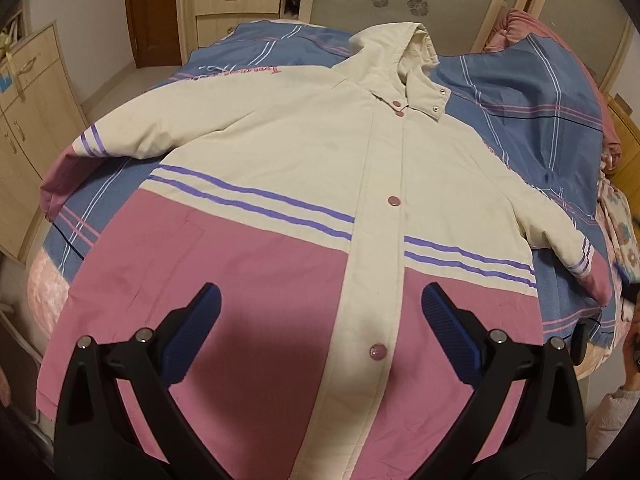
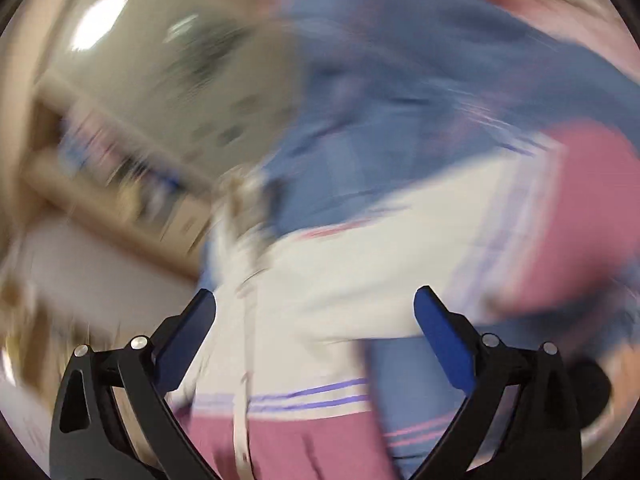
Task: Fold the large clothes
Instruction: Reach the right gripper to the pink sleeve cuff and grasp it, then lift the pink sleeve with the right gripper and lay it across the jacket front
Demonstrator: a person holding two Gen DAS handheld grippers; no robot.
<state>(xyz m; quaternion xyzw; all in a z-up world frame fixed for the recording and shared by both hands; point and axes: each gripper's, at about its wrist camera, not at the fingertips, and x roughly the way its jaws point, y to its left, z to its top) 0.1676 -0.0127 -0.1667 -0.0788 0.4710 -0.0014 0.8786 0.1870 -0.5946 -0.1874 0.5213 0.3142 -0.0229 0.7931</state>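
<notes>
A large cream and pink hooded jacket with purple stripes lies flat, front up and snapped shut, on a bed, both sleeves spread out. My left gripper is open and empty above the pink hem near the front placket. The right wrist view is heavily blurred by motion. There my right gripper is open and empty above the jacket, near a cream sleeve with a pink cuff.
The bed carries a blue plaid cover with pink lines. Wooden cabinets stand at the left and a drawer unit behind the bed. A pink quilt is bunched at the back right.
</notes>
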